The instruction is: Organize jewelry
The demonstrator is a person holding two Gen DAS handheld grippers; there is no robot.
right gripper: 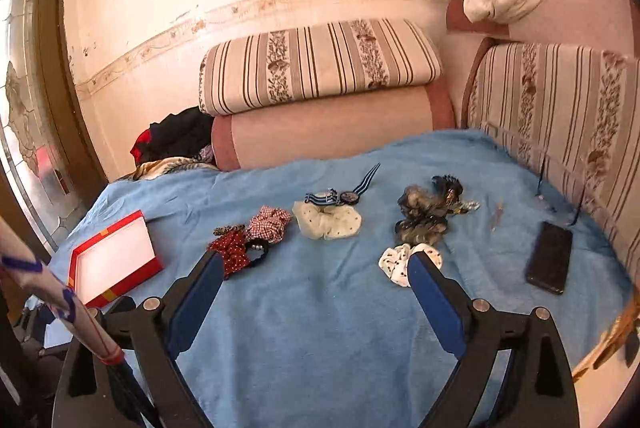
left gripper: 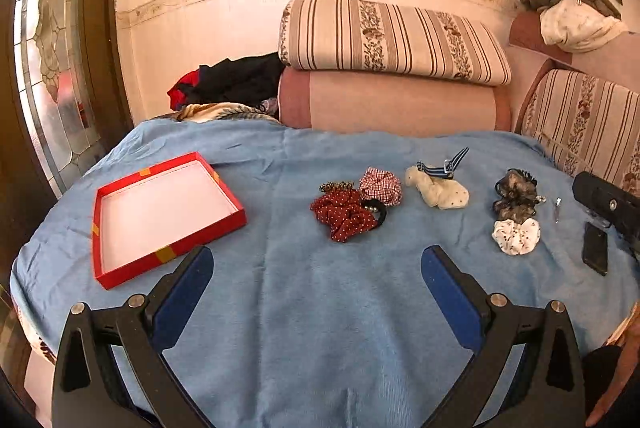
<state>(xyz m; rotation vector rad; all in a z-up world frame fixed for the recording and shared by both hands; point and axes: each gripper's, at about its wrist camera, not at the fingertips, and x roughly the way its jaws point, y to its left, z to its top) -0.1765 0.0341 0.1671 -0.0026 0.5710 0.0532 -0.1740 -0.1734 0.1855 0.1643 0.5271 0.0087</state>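
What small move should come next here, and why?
Probably lower the right gripper onto the white scrunchie just beyond its fingertips. Both grippers are open and hold nothing, the red box is empty, and every accessory lies on the blue blanket.

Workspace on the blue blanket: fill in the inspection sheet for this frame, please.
Surface: blue blanket, wrinkled.
Job's things: red box, open and empty, on the left; red dotted scrunchie, checked scrunchie, cream scrunchie, striped watch, dark scrunchie and white scrunchie loose on the blanket.
Clutter: phone, small metal pin.
Grippers: left gripper and right gripper open, empty.
Cables: nothing seen.
Surroundings: striped cushions, piled clothes.
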